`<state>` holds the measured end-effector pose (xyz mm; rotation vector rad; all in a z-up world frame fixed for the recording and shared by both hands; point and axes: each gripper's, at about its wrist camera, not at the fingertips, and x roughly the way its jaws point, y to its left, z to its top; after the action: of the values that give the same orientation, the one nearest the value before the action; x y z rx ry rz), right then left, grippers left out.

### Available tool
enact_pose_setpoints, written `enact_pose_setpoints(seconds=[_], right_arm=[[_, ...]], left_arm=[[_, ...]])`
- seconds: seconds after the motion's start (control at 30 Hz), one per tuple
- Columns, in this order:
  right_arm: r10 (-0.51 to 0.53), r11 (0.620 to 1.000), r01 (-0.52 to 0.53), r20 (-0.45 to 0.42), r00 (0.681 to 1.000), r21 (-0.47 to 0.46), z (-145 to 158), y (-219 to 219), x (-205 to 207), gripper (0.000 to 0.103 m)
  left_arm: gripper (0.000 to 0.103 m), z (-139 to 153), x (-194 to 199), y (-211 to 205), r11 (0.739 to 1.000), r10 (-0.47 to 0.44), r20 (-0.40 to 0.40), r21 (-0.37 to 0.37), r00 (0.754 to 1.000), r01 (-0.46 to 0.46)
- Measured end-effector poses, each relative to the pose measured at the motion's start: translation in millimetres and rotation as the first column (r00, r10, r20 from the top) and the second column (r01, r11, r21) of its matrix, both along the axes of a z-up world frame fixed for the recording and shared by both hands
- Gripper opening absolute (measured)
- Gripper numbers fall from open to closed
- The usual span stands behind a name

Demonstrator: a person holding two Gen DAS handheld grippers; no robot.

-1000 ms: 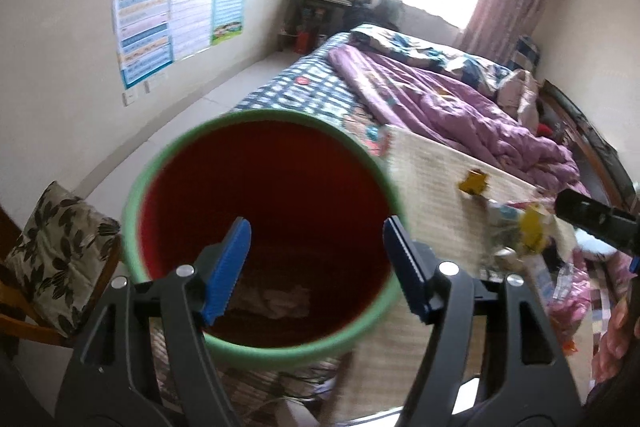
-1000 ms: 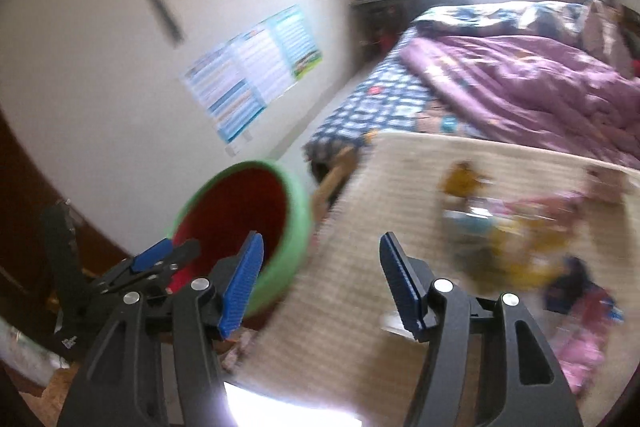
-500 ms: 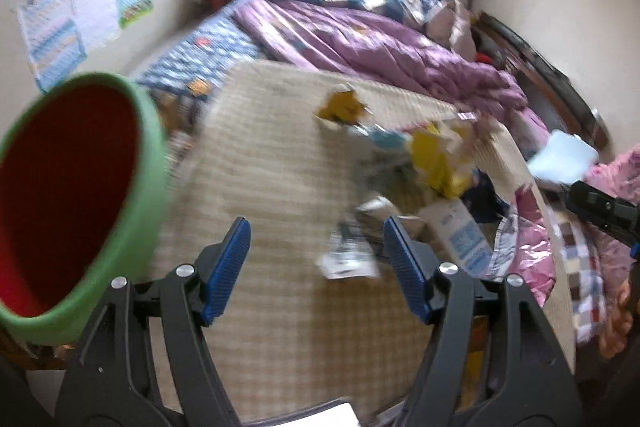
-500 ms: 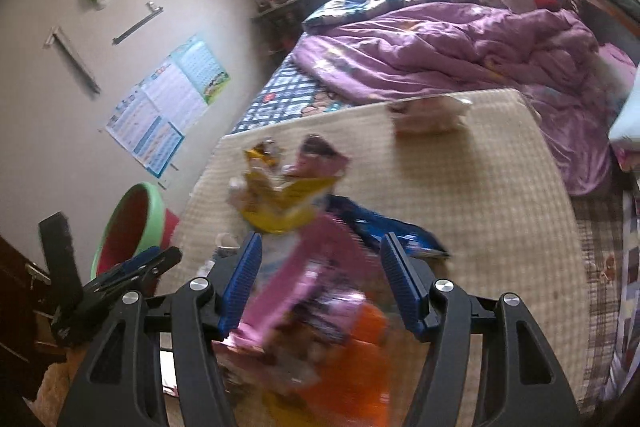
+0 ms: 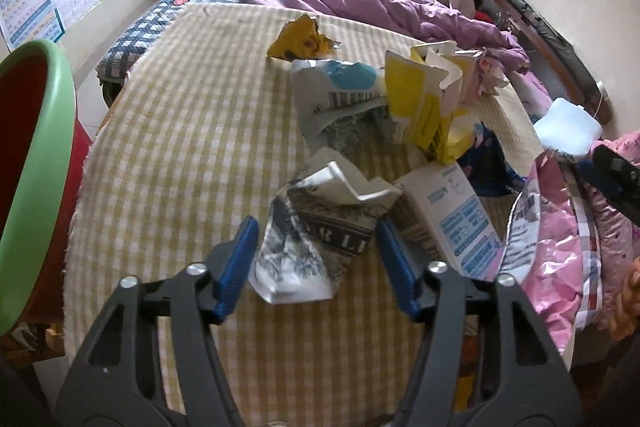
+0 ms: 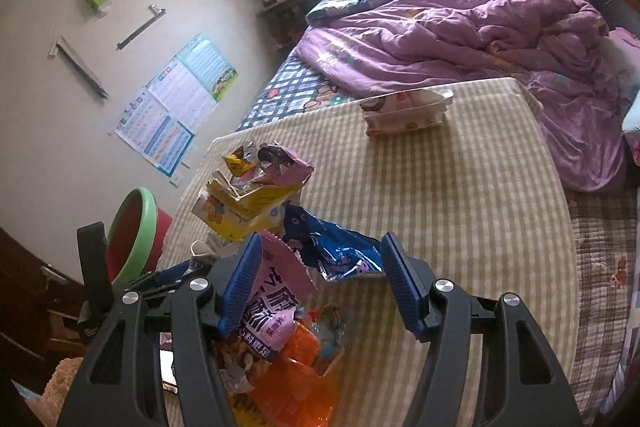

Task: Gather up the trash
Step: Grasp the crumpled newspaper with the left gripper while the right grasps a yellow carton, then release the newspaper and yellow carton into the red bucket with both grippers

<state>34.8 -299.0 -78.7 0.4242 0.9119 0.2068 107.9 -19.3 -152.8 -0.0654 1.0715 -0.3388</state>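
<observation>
Trash lies heaped on a yellow-checked mat point(image 5: 180, 147). In the left wrist view a crumpled black-and-white wrapper point(image 5: 320, 239) sits between the blue pads of my left gripper point(image 5: 318, 269). Its jaws are closing, with small gaps still showing on both sides of the wrapper. My right gripper point(image 6: 320, 281) is open over a pink snack bag point(image 6: 280, 291) that lies against its left pad, and a blue bag point(image 6: 336, 251) lies just ahead. The red bucket with a green rim point(image 5: 36, 167) point(image 6: 136, 227) stands off the mat's left edge.
More trash lies around: a yellow wrapper point(image 5: 300, 39), a white-and-blue bag point(image 5: 340, 87), a torn yellow carton point(image 5: 428, 99), a white box point(image 5: 456, 215), an orange bag point(image 6: 300, 387) and a tissue pack point(image 6: 404, 111). A purple quilt point(image 6: 460, 39) is piled behind the mat.
Both views have swung from the bucket to the trash pile and dropped closer to it. The left jaws have narrowed around the crumpled wrapper. The right jaws keep their width.
</observation>
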Motion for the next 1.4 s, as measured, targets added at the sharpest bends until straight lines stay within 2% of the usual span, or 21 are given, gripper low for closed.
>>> enact_pose_setpoints(seconds=[0.13,0.17,0.27,0.43,0.63,0.93,1.27,1.3,1.37,1.4], right_arm=[[0.022,1.0,-0.022,-0.012,1.0,0.013,-5,3,7,0.06],[0.028,1.0,-0.027,-0.012,1.0,0.012,-5,4,9,0.06],[0.044,0.999,-0.044,0.006,0.999,-0.002,1,9,14,0.06],[0.105,0.993,-0.102,0.061,0.993,-0.059,18,31,29,0.06],[0.234,0.967,-0.228,0.045,0.971,-0.116,21,66,54,0.06],[0.367,0.909,-0.37,-0.049,0.929,-0.191,-4,110,83,0.06],[0.397,0.889,-0.413,-0.118,0.91,-0.197,-29,131,93,0.059],[0.394,0.891,-0.411,-0.119,0.911,-0.195,-32,131,94,0.058],[0.397,0.893,-0.413,-0.12,0.91,-0.179,-33,131,93,0.047],[0.398,0.895,-0.413,-0.118,0.91,-0.17,-33,131,93,0.047]], left_arm=[[0.049,3,0,-5,1.0,0.016,0.014,0.026,1.0,-0.016],[0.023,5,-1,-6,0.999,0.024,0.023,0.041,0.999,-0.025],[0.023,10,-4,-1,0.997,0.063,0.037,0.047,0.997,-0.065],[0.023,25,-14,15,0.992,0.126,0.07,0.008,0.989,-0.127],[0.023,45,-30,32,0.982,0.187,0.125,-0.034,0.974,-0.184],[0.023,53,-42,38,0.975,0.221,0.146,-0.049,0.964,-0.216],[0.023,58,-50,44,0.971,0.239,0.154,-0.063,0.959,-0.232],[0.023,59,-50,45,0.971,0.24,0.157,-0.061,0.958,-0.233],[0.023,59,-51,46,0.97,0.244,0.158,-0.06,0.957,-0.237],[0.023,59,-51,47,0.969,0.246,0.158,-0.06,0.956,-0.24]])
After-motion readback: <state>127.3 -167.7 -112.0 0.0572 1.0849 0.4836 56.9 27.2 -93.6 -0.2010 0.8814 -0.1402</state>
